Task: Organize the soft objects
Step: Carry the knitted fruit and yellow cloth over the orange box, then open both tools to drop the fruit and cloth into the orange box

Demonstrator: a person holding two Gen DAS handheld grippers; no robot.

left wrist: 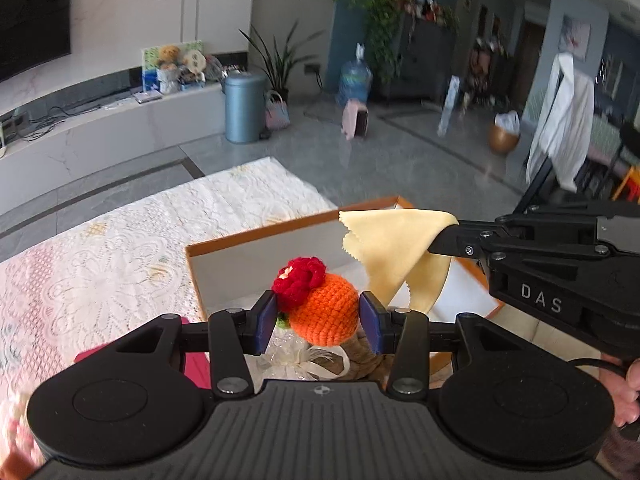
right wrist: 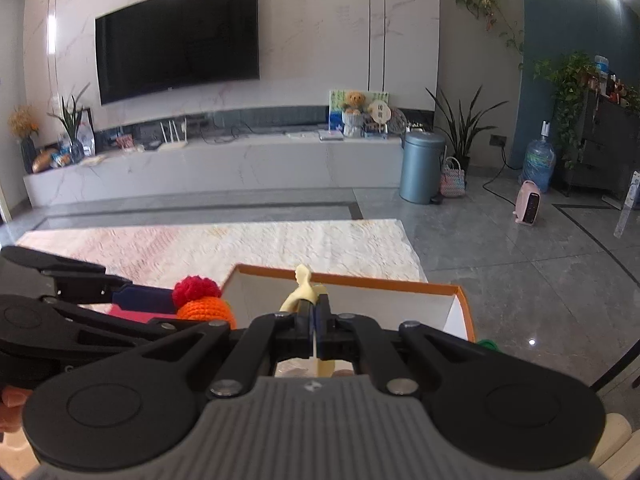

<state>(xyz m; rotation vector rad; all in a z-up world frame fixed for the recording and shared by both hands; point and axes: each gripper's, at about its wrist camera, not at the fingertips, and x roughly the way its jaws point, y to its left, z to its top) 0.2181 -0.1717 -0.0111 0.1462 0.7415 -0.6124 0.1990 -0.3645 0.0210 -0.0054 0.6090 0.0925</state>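
Note:
My left gripper is shut on an orange crocheted ball with a red knitted flower, its blue pads pressing both sides. It hangs over the near edge of an orange-rimmed box with a white inside. From the right, my right gripper is shut on a pale yellow cloth that droops above the box. In the right wrist view the cloth sticks up between the closed right gripper, the box lies just ahead, and the ball with the left gripper sits at left.
The box rests on a white lace tablecloth tinted pink at left. A pink object and a clear wrapped bundle lie under the left gripper. A green knitted bit shows right of the box. Grey tiled floor lies beyond the table.

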